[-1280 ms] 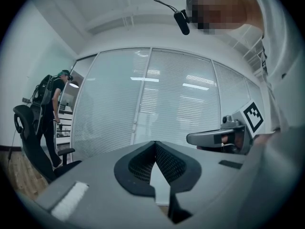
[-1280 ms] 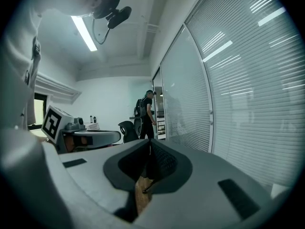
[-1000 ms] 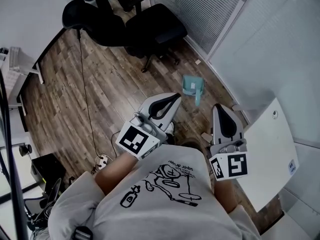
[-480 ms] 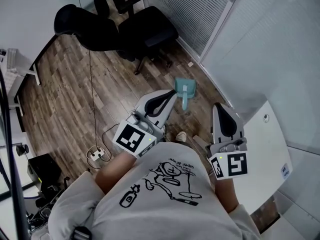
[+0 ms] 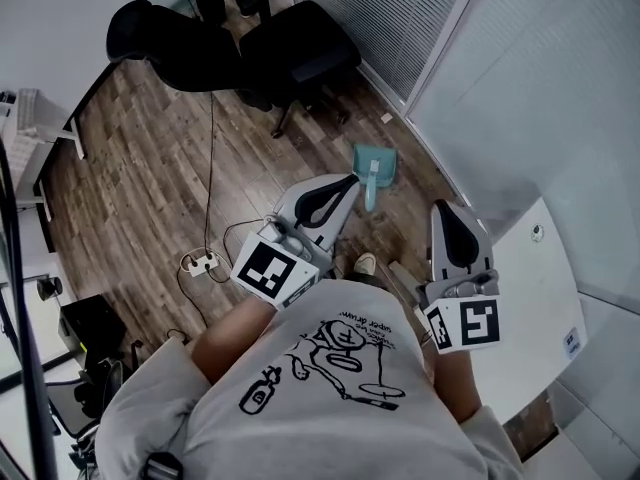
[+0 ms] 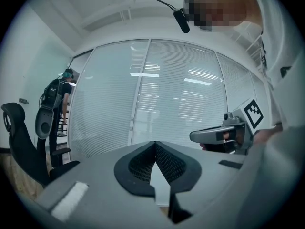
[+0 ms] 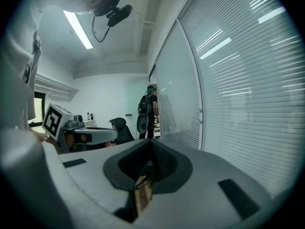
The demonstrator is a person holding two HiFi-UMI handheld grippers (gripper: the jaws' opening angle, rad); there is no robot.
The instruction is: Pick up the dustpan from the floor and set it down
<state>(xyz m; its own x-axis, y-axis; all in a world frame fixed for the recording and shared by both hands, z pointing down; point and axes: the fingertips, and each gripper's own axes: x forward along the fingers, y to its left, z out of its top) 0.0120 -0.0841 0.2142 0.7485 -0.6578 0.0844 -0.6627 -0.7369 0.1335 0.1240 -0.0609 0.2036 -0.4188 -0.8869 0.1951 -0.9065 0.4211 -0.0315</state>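
Observation:
A teal dustpan [image 5: 378, 162] lies on the wooden floor close to the glass wall, its handle pointing toward me. My left gripper [image 5: 349, 180] hovers just left of the handle, above the floor, with its jaws together and nothing between them [image 6: 155, 143]. My right gripper [image 5: 444, 208] is held level to the right of the dustpan, near the white table; it is shut and empty too [image 7: 150, 142]. Neither gripper view shows the dustpan.
Two black office chairs [image 5: 298, 52] stand beyond the dustpan. A white table [image 5: 540, 288] is at my right, against the glass wall with blinds [image 5: 420, 18]. A power strip [image 5: 199, 263] with its cable lies on the floor at left. A person with a backpack [image 6: 61, 87] stands far off.
I have stepped forward across the floor with both grippers. The power strip has slid up in the head view. Both grippers stay shut, and the dustpan has not moved on the floor.

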